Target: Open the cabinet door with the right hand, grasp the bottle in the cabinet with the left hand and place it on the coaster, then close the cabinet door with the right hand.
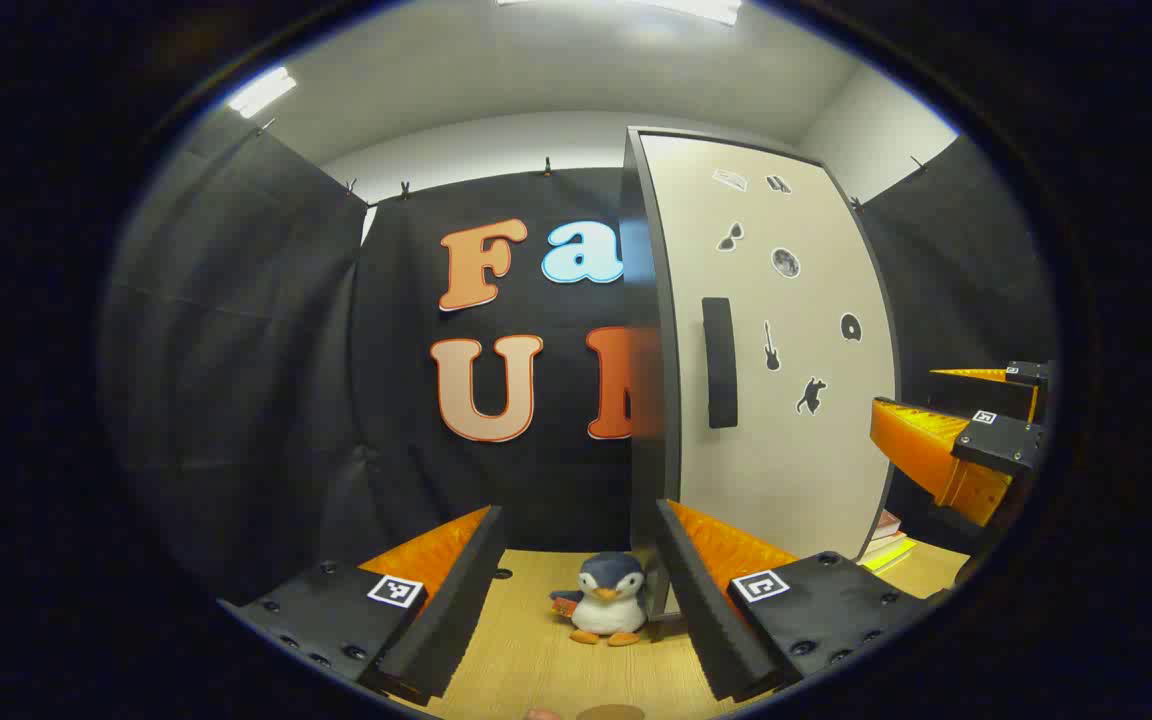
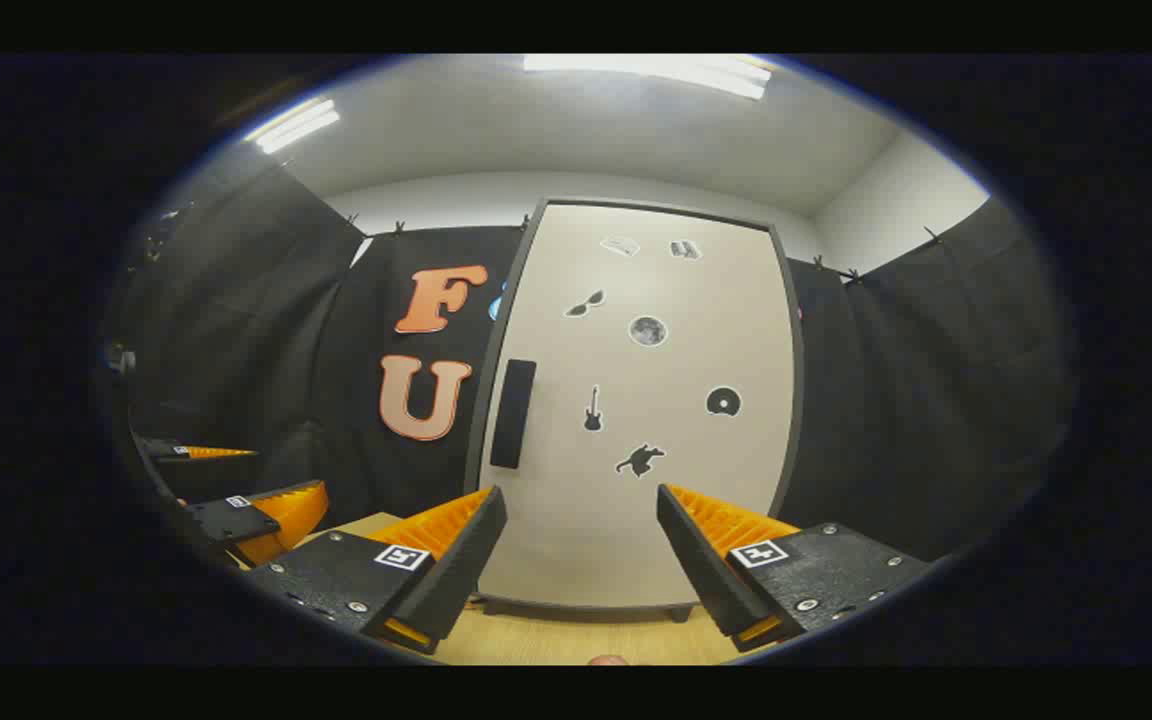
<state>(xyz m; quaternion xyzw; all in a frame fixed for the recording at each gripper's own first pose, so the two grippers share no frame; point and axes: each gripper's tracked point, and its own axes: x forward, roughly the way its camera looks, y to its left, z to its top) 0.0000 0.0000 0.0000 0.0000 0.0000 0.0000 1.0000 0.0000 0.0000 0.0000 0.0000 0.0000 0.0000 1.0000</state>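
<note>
The cabinet's white door (image 2: 636, 420) is shut and carries small stickers and a black vertical handle (image 2: 513, 414) on its left side, so the inside is hidden. My right gripper (image 2: 580, 495) is open and faces the door from a short way off, touching nothing. My left gripper (image 1: 579, 512) is open too, held left of the cabinet (image 1: 786, 400) with nothing between its fingers. A brown round edge, perhaps the coaster (image 1: 611, 712), peeks in at the bottom of the left gripper view. The right gripper (image 1: 906, 392) also appears at the right of that view.
A small penguin plush (image 1: 608, 598) stands on the wooden table (image 1: 526, 660) by the cabinet's left front corner. Some books (image 1: 886, 545) lie to the right of the cabinet. Black cloth walls close in the booth. The left gripper (image 2: 286, 472) shows far left in the right gripper view.
</note>
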